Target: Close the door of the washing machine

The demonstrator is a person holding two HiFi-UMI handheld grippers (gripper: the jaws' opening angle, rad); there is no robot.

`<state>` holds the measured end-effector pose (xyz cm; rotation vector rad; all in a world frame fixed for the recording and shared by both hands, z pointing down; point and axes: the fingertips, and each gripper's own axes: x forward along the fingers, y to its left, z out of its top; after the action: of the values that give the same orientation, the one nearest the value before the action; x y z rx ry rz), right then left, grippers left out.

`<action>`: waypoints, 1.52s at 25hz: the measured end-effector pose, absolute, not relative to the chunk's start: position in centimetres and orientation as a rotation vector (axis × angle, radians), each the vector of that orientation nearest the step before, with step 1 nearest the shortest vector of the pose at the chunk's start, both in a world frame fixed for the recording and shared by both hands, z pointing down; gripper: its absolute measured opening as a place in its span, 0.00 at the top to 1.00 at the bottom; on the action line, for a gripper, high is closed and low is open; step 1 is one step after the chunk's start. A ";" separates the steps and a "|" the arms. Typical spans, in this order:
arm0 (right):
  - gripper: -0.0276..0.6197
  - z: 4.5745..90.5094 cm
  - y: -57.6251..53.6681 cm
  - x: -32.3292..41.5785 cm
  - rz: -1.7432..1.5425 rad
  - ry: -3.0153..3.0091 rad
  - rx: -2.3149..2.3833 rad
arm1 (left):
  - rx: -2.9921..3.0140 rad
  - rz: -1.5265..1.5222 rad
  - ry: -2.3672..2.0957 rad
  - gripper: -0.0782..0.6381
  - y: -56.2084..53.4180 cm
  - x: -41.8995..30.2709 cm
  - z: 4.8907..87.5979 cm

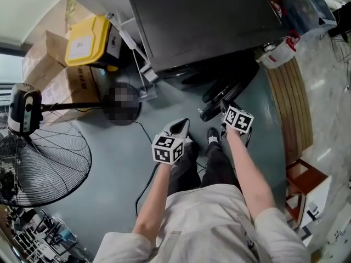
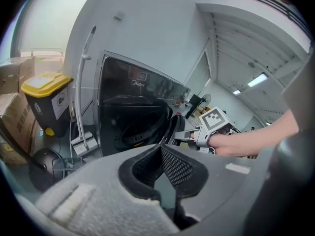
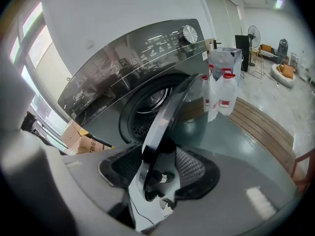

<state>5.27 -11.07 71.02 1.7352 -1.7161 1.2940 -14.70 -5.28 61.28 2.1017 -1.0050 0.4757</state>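
Your right gripper (image 3: 158,167) jaws clamp the open door (image 3: 170,112) rim; your left gripper (image 2: 161,170) jaws stand apart, empty. Risk: the rim could slip out mid-swing, leaving the washing machine (image 3: 113,82) unlatched.

A cluttered workroom: washing machine (image 1: 203,26), cardboard boxes (image 1: 77,84), floor fan (image 1: 24,114).

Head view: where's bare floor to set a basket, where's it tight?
Free: grey floor between the fan and the person's legs, crossed only by a black cable; a narrower strip between the right arm and the wooden boards. Tight: around the open door held in the right tongs, and the corner with the yellow bin and boxes.
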 end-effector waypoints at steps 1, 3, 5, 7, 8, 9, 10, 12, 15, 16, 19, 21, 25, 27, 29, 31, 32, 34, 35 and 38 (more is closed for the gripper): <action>0.63 71.0 -11.4 5.1 1.297 -1.713 1.743 | 2.107 0.480 -0.993 0.88 -5.5 -14.7 61.4; 0.63 71.0 -11.9 4.8 1.302 -1.712 1.757 | 2.117 0.486 -0.981 0.88 -5.9 -15.0 61.5; 0.62 70.9 -12.5 4.3 1.304 -1.721 1.768 | 2.123 0.489 -0.980 0.88 -6.4 -15.5 61.6; 0.62 70.9 -13.2 3.9 1.303 -1.731 1.781 | 2.131 0.495 -0.983 0.88 -7.1 -16.1 61.8; 0.62 70.9 -13.5 3.7 1.303 -1.735 1.788 | 2.136 0.498 -0.986 0.88 -7.5 -16.4 61.9; 0.61 70.9 -13.9 3.4 1.304 -1.738 1.793 | 2.139 0.500 -0.991 0.88 -7.8 -16.7 61.9; 0.61 70.9 -14.2 3.2 1.304 -1.742 1.794 | 2.142 0.500 -0.997 0.88 -8.1 -16.9 61.9; 0.61 70.9 -14.8 2.6 1.303 -1.750 1.785 | 2.145 0.497 -1.008 0.88 -8.7 -17.4 61.8; 0.61 70.8 -15.5 1.8 1.295 -1.775 1.759 | 2.158 0.491 -1.012 0.88 -9.5 -17.5 61.5; 0.61 70.8 -15.8 1.6 1.289 -1.785 1.750 | 2.166 0.490 -1.010 0.88 -9.8 -17.4 61.4; 0.61 70.8 -16.9 1.0 1.268 -1.813 1.724 | 2.180 0.493 -1.010 0.88 -10.5 -17.3 61.4; 0.61 70.8 -17.5 0.6 1.264 -1.833 1.710 | 2.181 0.488 -1.020 0.88 -10.8 -17.5 61.4; 0.61 70.8 -18.5 -0.5 1.217 -1.914 1.633 | 2.178 0.479 -1.053 0.88 -11.4 -18.0 61.7; 0.61 70.8 -19.2 -1.1 1.172 -1.974 1.566 | 2.174 0.473 -1.065 0.88 -11.7 -18.0 61.8; 0.61 70.9 -19.7 -1.4 1.123 -2.023 1.500 | 2.172 0.468 -1.080 0.88 -11.9 -18.1 61.8; 0.62 70.9 -20.1 -1.7 1.066 -2.057 1.442 | 2.181 0.468 -1.103 0.88 -12.1 -18.3 61.6; 0.63 70.9 -20.3 -1.8 1.031 -2.073 1.414 | 2.187 0.466 -1.117 0.88 -12.2 -18.4 61.4; 0.64 71.1 -20.8 -2.0 0.951 -2.097 1.366 | 2.195 0.456 -1.141 0.88 -12.4 -18.6 61.2; 0.66 71.1 -21.0 -1.9 0.911 -2.103 1.350 | 2.197 0.449 -1.154 0.88 -12.6 -18.7 61.1; 0.76 71.3 -21.6 -1.4 0.819 -2.115 1.333 | 2.194 0.435 -1.197 0.88 -13.0 -18.7 61.2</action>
<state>-1.40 -21.62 71.28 1.3329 -2.1154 0.8189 -18.69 -13.01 61.17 2.1938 -1.1970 0.4349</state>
